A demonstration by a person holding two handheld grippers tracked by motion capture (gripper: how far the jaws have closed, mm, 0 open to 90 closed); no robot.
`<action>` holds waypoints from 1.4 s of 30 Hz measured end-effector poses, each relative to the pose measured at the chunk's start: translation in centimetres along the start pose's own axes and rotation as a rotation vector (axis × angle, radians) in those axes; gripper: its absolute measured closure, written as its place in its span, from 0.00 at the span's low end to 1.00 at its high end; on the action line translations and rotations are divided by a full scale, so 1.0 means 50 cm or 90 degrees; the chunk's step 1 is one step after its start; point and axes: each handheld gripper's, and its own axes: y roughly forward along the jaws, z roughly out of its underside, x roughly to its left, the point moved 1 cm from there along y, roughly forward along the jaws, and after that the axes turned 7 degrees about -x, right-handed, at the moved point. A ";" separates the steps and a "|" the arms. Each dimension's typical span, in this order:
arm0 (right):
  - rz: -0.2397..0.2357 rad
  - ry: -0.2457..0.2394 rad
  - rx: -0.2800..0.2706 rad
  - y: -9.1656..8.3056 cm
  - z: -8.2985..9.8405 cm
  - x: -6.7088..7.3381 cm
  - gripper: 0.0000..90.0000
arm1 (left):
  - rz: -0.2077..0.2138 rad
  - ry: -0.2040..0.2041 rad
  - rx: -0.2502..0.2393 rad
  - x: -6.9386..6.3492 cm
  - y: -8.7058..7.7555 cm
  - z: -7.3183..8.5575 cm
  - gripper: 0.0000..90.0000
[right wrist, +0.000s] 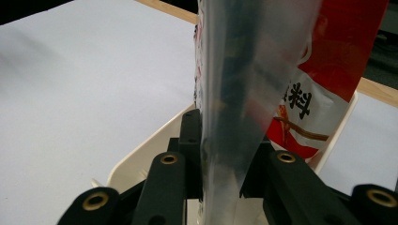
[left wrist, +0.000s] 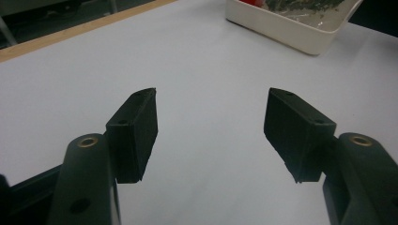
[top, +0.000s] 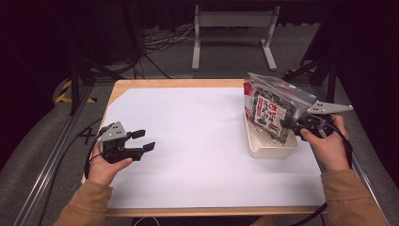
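Packet (top: 272,109), a flat printed food pouch of clear and red film, stands tilted on its lower edge inside the white tray (top: 263,149), leaning up and away from the tray's floor. My right gripper (top: 288,123) is clamped on it: in the right gripper view the two jaws press from either side on the pouch's thin sealed edge (right wrist: 225,154), with the red printed panel (right wrist: 324,79) fanning out beyond the jaws. My left gripper (top: 144,140) rests well apart from the tray, over the bare white sheet (top: 197,141), its jaws standing wide with nothing between them; the left gripper view shows the tray's near wall (left wrist: 281,33) far ahead. Judged from its look, the packet is light and limp: the film is glossy, likely slippery, and bends rather than holds a shape, while the dry contents inside could crush under a hard squeeze. The sealed margin is the sound place to hold, being flat, doubled and free of contents. A grip there lets the body hang and swing, so a slow lift suits it.
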 end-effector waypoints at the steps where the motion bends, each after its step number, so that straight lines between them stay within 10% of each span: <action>1: 0.001 -0.002 0.001 0.001 0.000 0.000 0.84 | 0.002 0.000 0.000 0.000 0.000 0.000 0.40; 27: -0.002 0.060 -0.031 0.010 0.045 -0.013 0.82 | -0.004 -0.021 0.002 -0.007 -0.016 0.017 0.40; 32: 0.010 0.088 -0.071 0.001 0.041 0.000 0.52 | -0.013 -0.019 0.000 -0.007 -0.031 0.024 0.40; 42: 0.050 0.048 -0.093 -0.043 0.039 0.030 0.40 | -0.006 -0.016 0.003 -0.031 -0.045 0.038 0.40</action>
